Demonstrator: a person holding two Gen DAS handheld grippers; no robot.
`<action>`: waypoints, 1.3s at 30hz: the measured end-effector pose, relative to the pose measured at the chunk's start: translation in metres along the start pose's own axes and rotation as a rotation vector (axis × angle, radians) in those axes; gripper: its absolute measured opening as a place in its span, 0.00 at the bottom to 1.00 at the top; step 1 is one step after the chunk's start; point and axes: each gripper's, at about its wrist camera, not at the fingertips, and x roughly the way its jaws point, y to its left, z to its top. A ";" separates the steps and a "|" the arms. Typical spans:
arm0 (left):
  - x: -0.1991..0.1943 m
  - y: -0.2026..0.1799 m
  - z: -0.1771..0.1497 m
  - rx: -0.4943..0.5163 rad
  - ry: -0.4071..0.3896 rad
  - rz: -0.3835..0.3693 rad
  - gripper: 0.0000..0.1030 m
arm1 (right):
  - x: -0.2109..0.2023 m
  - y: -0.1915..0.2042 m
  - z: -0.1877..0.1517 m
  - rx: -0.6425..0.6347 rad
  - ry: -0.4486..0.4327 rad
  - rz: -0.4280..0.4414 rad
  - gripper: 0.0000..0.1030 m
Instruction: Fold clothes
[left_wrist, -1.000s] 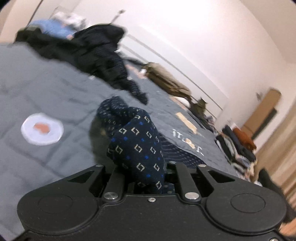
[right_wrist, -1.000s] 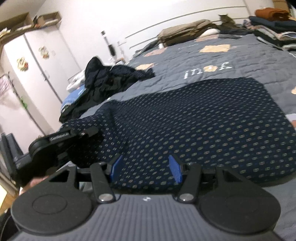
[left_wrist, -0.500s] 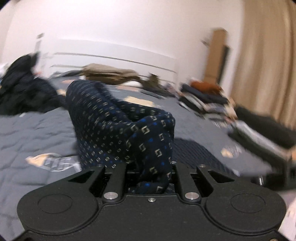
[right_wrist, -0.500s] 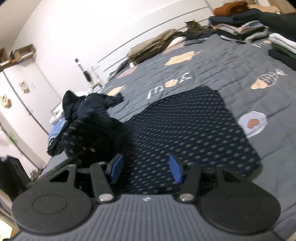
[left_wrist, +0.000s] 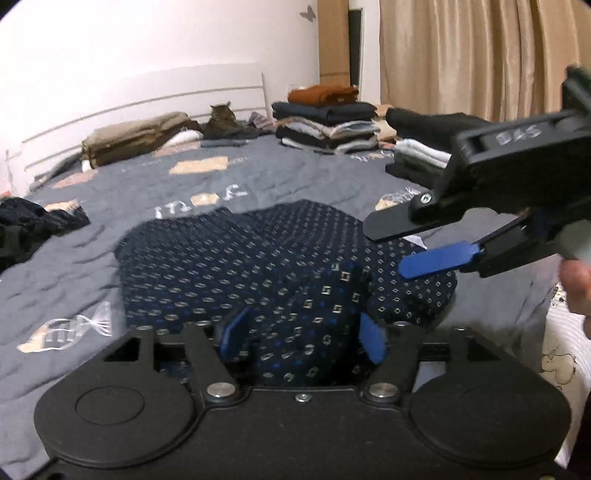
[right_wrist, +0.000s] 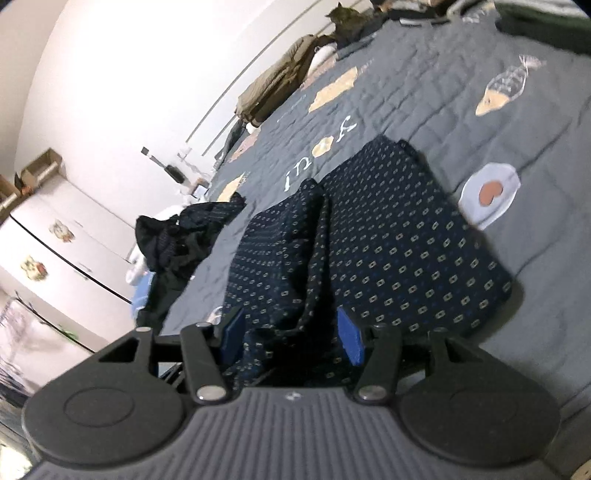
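The patterned navy garment (left_wrist: 258, 258) lies half folded on the bed (left_wrist: 110, 206): the left gripper (left_wrist: 301, 334) is opening around a bunched fold, the right gripper (right_wrist: 291, 338) stands apart, and flattening and further folds remain.

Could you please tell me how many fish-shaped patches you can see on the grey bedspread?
2. One fish patch lies near the bedspread's edge, left of the patterned garment. The other fish patch lies beyond the round plate patch. More may be hidden under clothes.
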 end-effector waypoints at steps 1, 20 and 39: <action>-0.007 0.003 0.000 0.002 -0.007 0.005 0.70 | 0.001 0.000 0.000 0.009 0.006 0.009 0.53; -0.058 0.076 0.012 -0.354 -0.079 0.027 0.92 | 0.031 0.013 -0.033 0.080 0.053 -0.003 0.53; -0.074 0.091 0.003 -0.395 -0.056 0.028 0.98 | 0.074 0.026 -0.036 0.051 -0.041 -0.063 0.55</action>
